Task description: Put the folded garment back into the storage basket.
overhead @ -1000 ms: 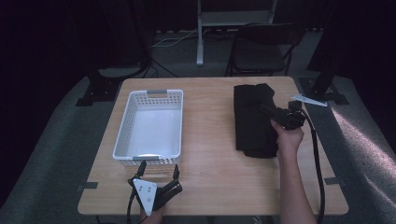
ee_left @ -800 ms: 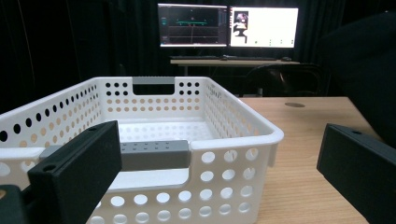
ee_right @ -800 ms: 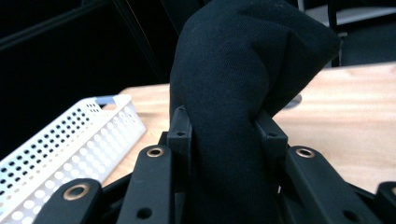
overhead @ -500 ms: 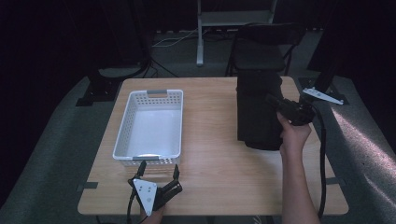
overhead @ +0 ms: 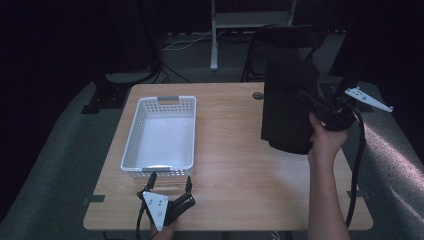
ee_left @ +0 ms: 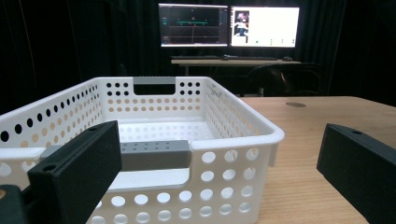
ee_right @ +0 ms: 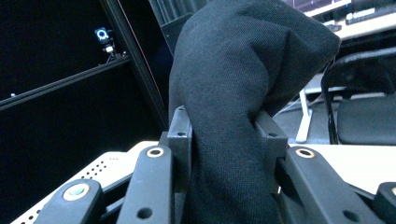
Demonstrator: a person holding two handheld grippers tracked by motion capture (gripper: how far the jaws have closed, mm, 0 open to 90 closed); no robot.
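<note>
Jaws of the right gripper [overhead: 306, 98] are clamped on a black cloth [overhead: 286, 107], which bunches up between them and hangs below, clear of the desk [overhead: 235, 150]. Left gripper [overhead: 169, 181] jaws stand wide apart, nothing between them, the white basket [ee_left: 243, 130] just ahead.

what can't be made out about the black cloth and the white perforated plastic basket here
- Black cloth, high view: top edge lost against the dark background.
- Right gripper, right gripper view: pads buried in cloth.
- White perforated plastic basket, left gripper view: near corner hidden by the left gripper's jaw.
</note>
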